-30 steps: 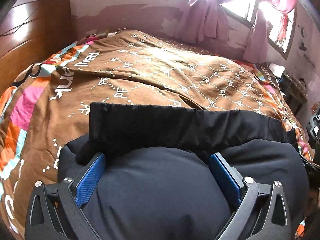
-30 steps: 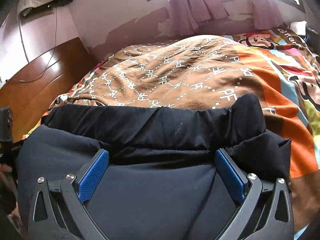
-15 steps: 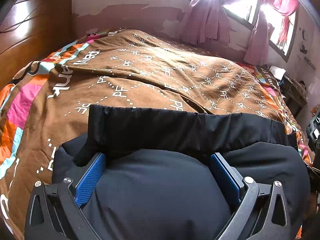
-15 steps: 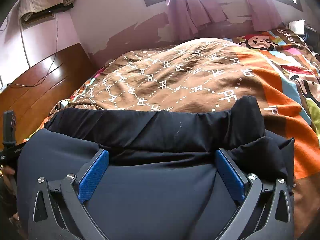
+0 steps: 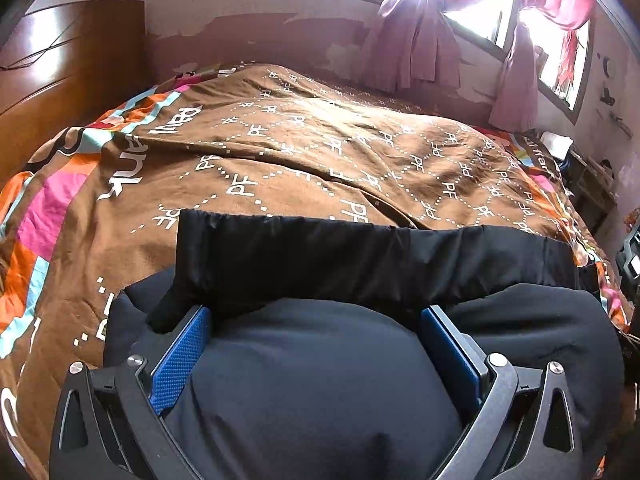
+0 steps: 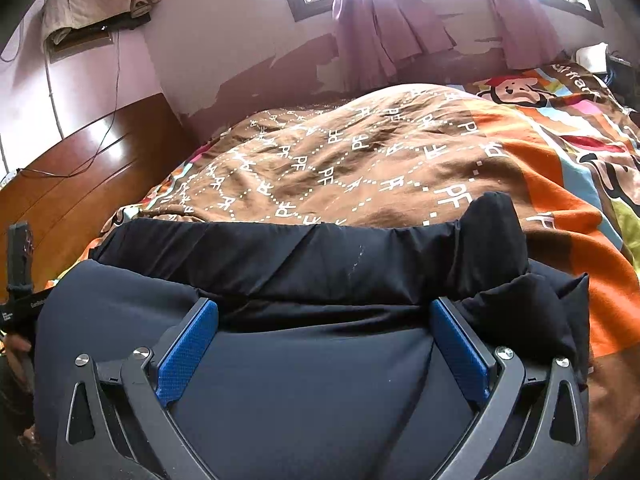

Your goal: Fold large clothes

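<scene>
bed cover point(image 5: 312, 168) was the largest thing in view: brown cotton-looking fabric, softly rumpled, printed with a white dotted diamond grid and "pf" letters, with orange, pink and pale blue cartoon borders. dark garment point(image 5: 320, 368) lay on its near edge, spread across the full width of both views. main body was navy, smooth, matte and puffed into a rounded mound. a black band point(image 6: 304, 256) of thinner, creased cloth ran flat along its far edge, with one end bunched up at the right in the right wrist view. left gripper point(image 5: 316, 344) was spread wide, blue textured pads point(image 5: 180, 360) either side of the navy bulge, apparently not pinching it. right gripper point(image 6: 324, 332) was likewise wide, its pads point(image 6: 188, 352) flanking the fabric. glossy wooden headboard point(image 6: 80, 184), peeling pink wall, mauve curtains point(image 6: 384, 32) behind.
</scene>
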The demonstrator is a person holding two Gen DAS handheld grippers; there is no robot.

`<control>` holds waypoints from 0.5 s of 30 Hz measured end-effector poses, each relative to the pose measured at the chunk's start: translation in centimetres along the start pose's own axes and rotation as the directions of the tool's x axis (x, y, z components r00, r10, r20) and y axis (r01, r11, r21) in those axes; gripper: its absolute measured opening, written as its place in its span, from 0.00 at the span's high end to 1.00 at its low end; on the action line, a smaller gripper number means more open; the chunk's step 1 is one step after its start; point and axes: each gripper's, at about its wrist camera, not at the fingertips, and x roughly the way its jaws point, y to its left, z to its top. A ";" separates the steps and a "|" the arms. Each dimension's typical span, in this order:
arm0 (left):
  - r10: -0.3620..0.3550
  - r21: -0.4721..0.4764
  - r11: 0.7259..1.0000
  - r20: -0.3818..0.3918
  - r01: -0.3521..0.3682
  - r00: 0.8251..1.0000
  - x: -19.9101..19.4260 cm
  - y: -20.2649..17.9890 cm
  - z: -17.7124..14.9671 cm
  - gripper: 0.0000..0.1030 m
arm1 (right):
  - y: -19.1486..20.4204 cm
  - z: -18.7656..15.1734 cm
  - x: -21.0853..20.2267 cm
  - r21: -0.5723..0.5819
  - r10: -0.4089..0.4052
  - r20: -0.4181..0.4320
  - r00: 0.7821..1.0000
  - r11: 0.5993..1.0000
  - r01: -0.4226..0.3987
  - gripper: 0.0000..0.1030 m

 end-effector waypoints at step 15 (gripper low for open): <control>0.001 0.014 1.000 0.090 -0.002 0.996 -1.4 0.1 -0.9 0.00 | -0.5 -0.7 -1.8 -0.003 0.047 0.106 0.993 0.999 -0.047 0.01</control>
